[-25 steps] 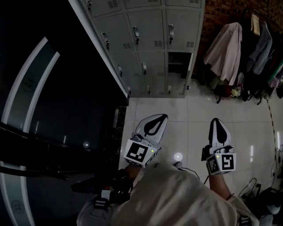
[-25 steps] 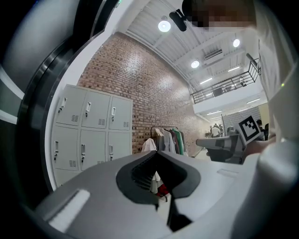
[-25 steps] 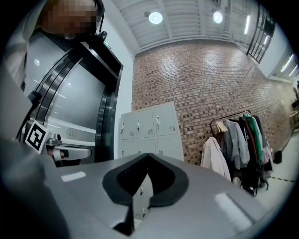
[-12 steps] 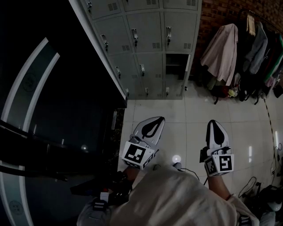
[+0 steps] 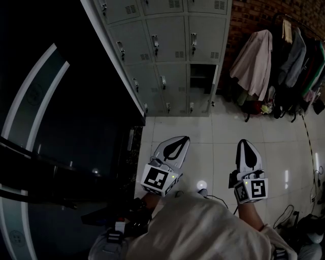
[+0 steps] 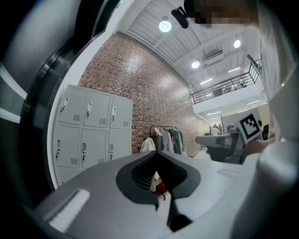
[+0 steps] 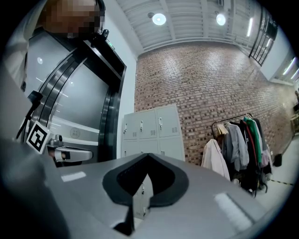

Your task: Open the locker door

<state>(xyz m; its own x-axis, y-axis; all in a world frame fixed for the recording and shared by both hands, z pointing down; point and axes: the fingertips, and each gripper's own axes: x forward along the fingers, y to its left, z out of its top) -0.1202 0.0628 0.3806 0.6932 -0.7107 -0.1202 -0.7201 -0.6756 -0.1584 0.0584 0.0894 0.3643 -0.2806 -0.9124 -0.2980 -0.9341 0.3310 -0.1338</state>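
Note:
A bank of grey lockers (image 5: 167,51) stands against the brick wall, well ahead of me across the tiled floor. Its doors carry small handles, and one compartment (image 5: 200,77) in the right column shows dark inside. My left gripper (image 5: 184,138) hovers over the floor, shut and empty, far short of the lockers. My right gripper (image 5: 246,143) is level with it to the right, also shut with nothing between its jaws. The lockers (image 6: 88,135) show at the left of the left gripper view and at the middle (image 7: 152,133) of the right gripper view.
A clothes rack (image 5: 274,56) with coats and jackets stands right of the lockers against the brick wall (image 5: 249,15). A dark curved glass wall (image 5: 61,111) fills the left side. Cables (image 5: 289,213) lie on the white tiled floor (image 5: 213,132) at the lower right.
The head view has shifted slightly, so lockers and grippers sit a touch differently in frame. Both grippers stay shut and side by side.

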